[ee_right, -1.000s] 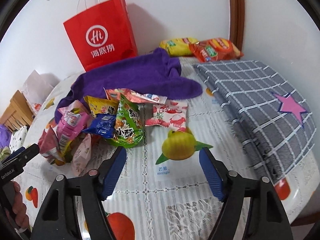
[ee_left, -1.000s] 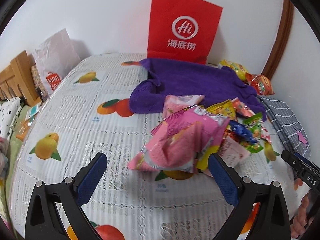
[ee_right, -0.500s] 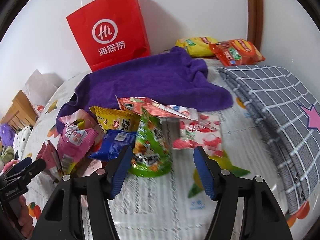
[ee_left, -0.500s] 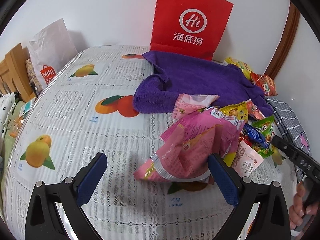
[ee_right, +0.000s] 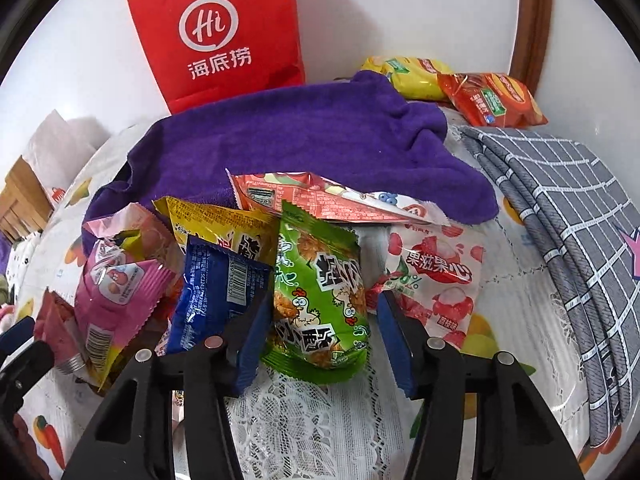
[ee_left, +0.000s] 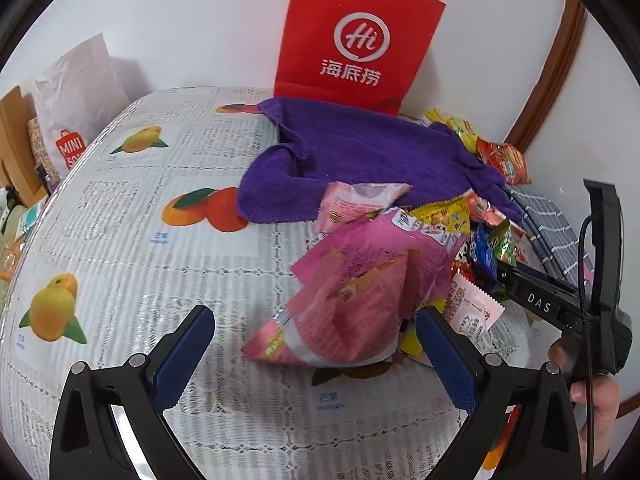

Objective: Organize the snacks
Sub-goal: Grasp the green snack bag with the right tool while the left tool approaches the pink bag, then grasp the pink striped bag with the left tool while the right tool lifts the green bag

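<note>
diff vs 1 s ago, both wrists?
The right gripper advanced from the bare mango print into the snack pile; its open jaws narrowed and now straddle the green snack packet, not yet clamped. The left gripper eased toward the pink snack bag, still wide open. The purple towel, red paper bag and pile stayed put.

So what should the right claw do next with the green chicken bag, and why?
Probably close the right gripper on the green snack bag. Its open fingers already sit on either side of the bag, which lies at the front of the pile, nearly touching it.
</note>
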